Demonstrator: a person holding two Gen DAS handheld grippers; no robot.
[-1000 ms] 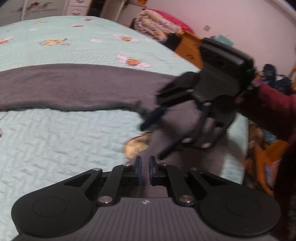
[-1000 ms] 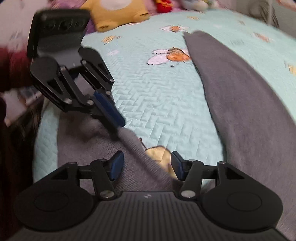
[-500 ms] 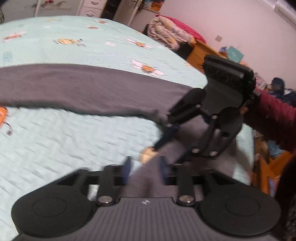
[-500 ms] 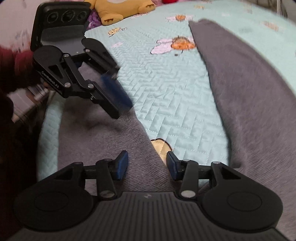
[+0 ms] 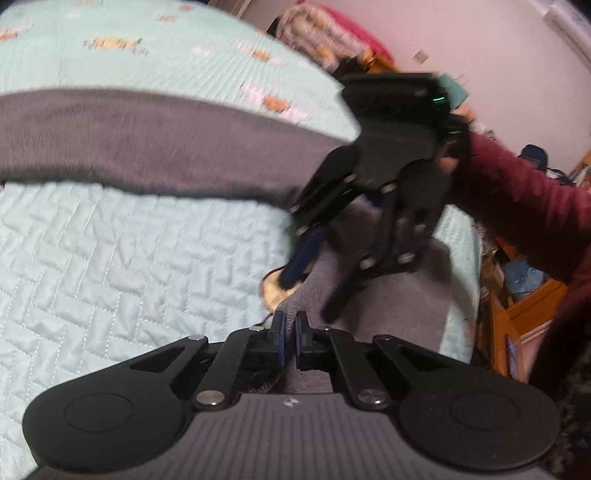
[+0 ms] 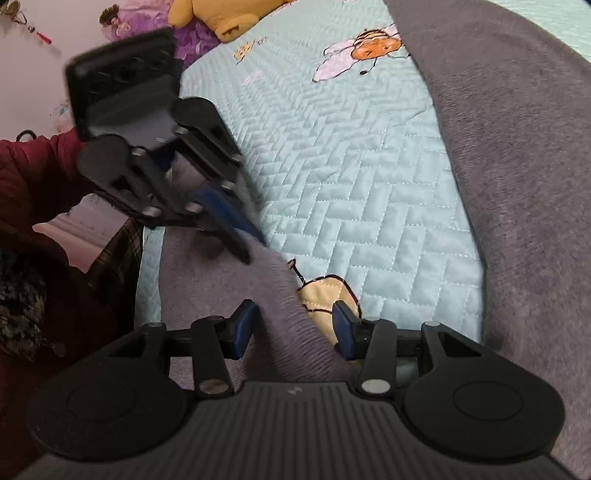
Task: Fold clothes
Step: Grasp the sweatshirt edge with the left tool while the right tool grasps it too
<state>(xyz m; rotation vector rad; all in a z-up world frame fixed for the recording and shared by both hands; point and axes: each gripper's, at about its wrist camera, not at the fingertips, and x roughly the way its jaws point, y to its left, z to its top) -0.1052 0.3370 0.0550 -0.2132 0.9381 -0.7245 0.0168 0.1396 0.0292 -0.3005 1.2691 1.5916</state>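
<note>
A grey fleece garment (image 5: 147,147) lies spread on a mint quilted bedspread (image 5: 110,258); one long part runs across the bed and another hangs near the bed's edge. My left gripper (image 5: 290,326) is shut on a raised ridge of that garment's edge. In the right wrist view the left gripper (image 6: 242,242) shows at the upper left, its tips down on the cloth. My right gripper (image 6: 293,325) stands open, its blue pads (image 6: 243,325) straddling a fold of the grey garment (image 6: 517,184). From the left wrist view the right gripper (image 5: 314,288) hovers just beyond my left fingers.
A person's dark red sleeve (image 5: 517,192) holds the right gripper. A yellow plush toy (image 6: 221,14) sits at the head of the bed. Piled blankets (image 5: 325,33) and orange wooden furniture (image 5: 517,314) stand past the bed's edge.
Half a second ago the left gripper was open over the cloth; now it has shut on the garment's edge. The right gripper stayed open and came closer to the left one.
</note>
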